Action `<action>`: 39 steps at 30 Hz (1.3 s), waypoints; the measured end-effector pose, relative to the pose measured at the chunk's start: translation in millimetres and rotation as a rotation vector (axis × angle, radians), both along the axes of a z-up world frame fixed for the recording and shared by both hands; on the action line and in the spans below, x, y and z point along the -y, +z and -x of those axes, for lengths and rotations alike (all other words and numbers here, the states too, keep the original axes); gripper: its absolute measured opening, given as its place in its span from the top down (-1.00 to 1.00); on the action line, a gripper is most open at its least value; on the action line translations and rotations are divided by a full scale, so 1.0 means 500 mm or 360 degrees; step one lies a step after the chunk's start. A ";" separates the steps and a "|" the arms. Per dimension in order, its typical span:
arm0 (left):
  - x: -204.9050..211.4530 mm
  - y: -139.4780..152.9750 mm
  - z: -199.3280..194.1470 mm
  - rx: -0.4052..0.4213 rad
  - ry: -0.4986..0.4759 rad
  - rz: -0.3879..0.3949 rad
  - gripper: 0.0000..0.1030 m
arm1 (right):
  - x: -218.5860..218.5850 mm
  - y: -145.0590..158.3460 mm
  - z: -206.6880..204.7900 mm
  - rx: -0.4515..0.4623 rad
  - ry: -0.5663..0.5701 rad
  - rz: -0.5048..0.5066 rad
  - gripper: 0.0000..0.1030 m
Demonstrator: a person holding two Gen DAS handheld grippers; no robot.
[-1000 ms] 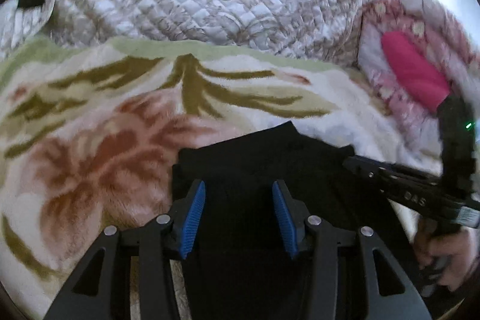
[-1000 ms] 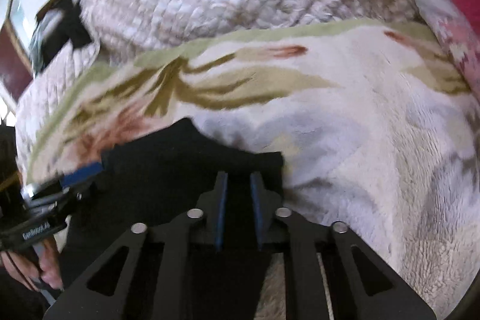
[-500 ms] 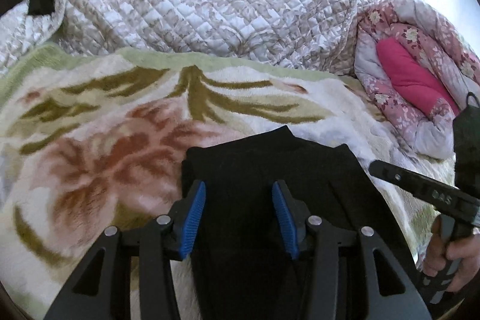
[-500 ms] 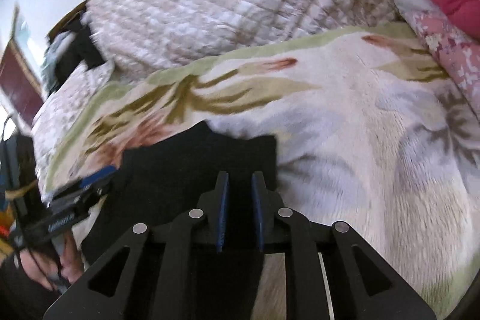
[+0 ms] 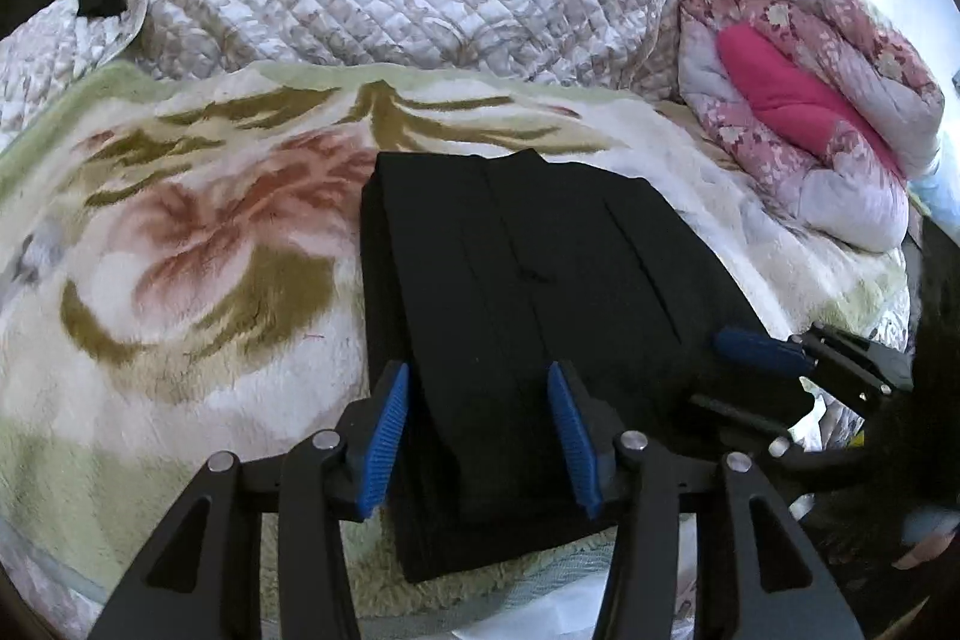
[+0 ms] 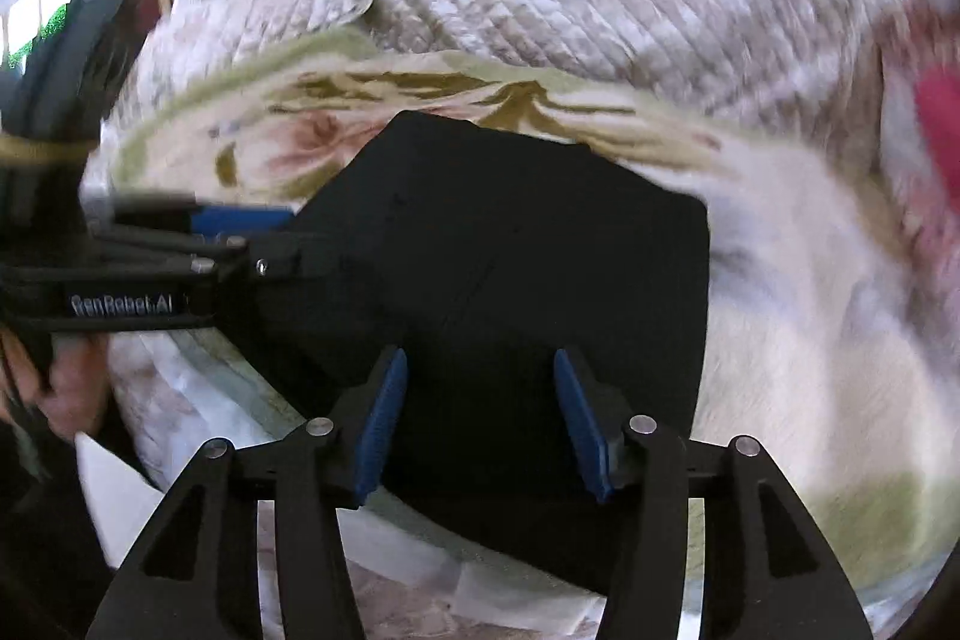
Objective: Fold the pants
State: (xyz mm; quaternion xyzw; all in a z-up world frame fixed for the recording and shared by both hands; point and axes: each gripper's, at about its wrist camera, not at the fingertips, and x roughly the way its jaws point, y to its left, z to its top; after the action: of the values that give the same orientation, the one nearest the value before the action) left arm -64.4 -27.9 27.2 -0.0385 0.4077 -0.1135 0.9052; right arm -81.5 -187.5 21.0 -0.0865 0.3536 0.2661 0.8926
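The fluffy cream floral blanket (image 5: 180, 280) carries the black pants (image 5: 528, 292), folded into a flat layered rectangle. The left gripper (image 5: 477, 427) gapes wide above them, empty. The right gripper (image 6: 483, 418), pinched narrow earlier, now spreads wide too, though blur hides any contact.

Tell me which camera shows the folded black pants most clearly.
The left wrist view. There the folded black pants are sharp, with their layered edges and seams readable on the floral blanket. The right wrist view shows the same pants as a motion-blurred dark block with little surface detail visible.
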 end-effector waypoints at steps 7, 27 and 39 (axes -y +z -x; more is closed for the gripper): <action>-0.010 0.012 0.006 0.0012 0.0023 0.0008 0.00 | 0.067 0.038 -0.023 -0.0037 -0.0161 -0.0264 0.00; 0.003 0.012 -0.036 -0.0011 0.0013 -0.0059 0.00 | 0.064 0.015 -0.082 -0.0196 -0.0287 -0.0208 0.00; -0.060 0.019 -0.055 -0.0087 0.0109 0.0039 0.00 | 0.156 0.027 -0.127 -0.0388 -0.0429 -0.0457 0.00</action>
State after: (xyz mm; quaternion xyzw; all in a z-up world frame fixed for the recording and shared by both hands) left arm -37.2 2.1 36.5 -0.0665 0.4294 -0.0864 0.8965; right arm -17.8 -265.5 34.6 0.1221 0.4256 0.2007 0.8739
